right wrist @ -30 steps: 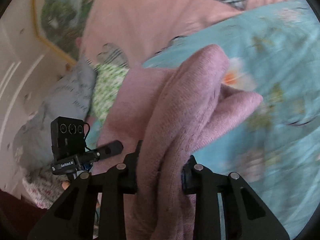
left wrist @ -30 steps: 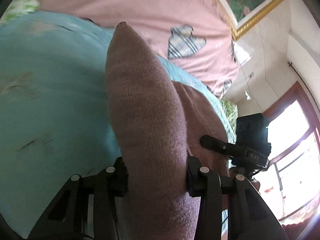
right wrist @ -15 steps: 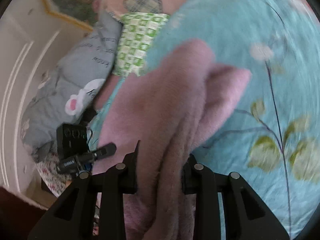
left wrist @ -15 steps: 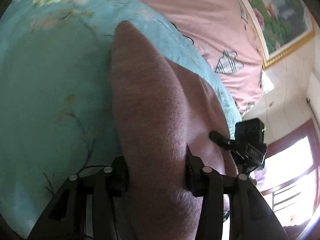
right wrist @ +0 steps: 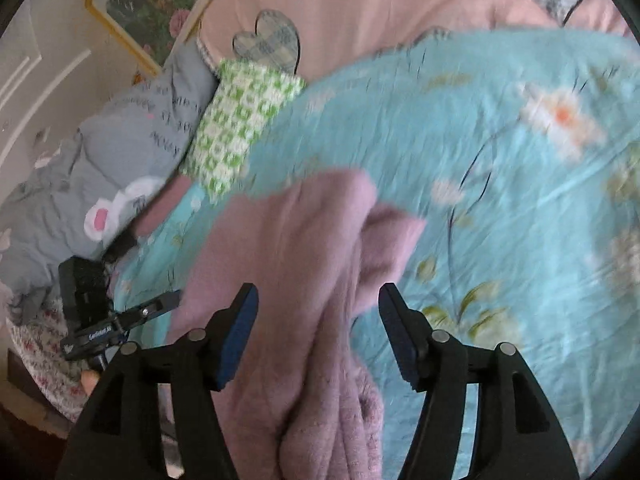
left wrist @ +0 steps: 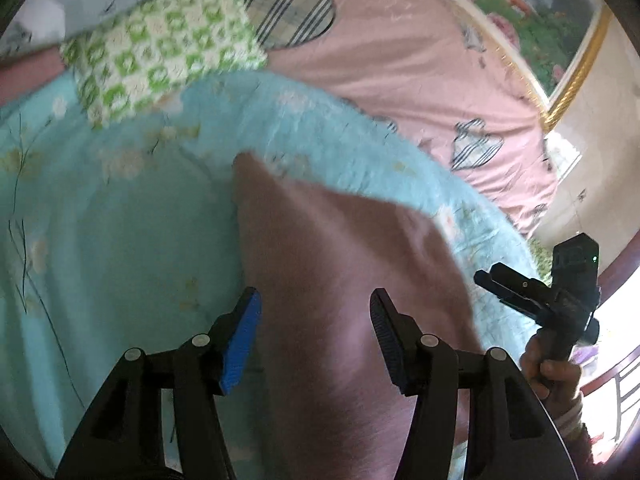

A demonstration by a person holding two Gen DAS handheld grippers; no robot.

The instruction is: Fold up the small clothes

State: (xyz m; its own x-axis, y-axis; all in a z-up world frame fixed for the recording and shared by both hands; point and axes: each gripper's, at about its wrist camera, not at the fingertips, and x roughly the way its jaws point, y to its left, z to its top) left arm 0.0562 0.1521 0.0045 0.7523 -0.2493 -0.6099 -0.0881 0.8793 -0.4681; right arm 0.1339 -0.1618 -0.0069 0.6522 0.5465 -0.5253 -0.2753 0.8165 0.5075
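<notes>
Pink knit garment (left wrist: 340, 300) on the blue floral bedspread (left wrist: 120, 240), long axis running away from both wrists. Left gripper (left wrist: 316, 336) and right gripper (right wrist: 318, 328) spread wide, astride it, gripping nothing; equally near.

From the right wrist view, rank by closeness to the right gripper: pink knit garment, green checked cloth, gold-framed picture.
1. pink knit garment, between the open jaws of the right gripper.
2. green checked cloth, ahead, upper left.
3. gold-framed picture, far upper left, on the wall.
</notes>
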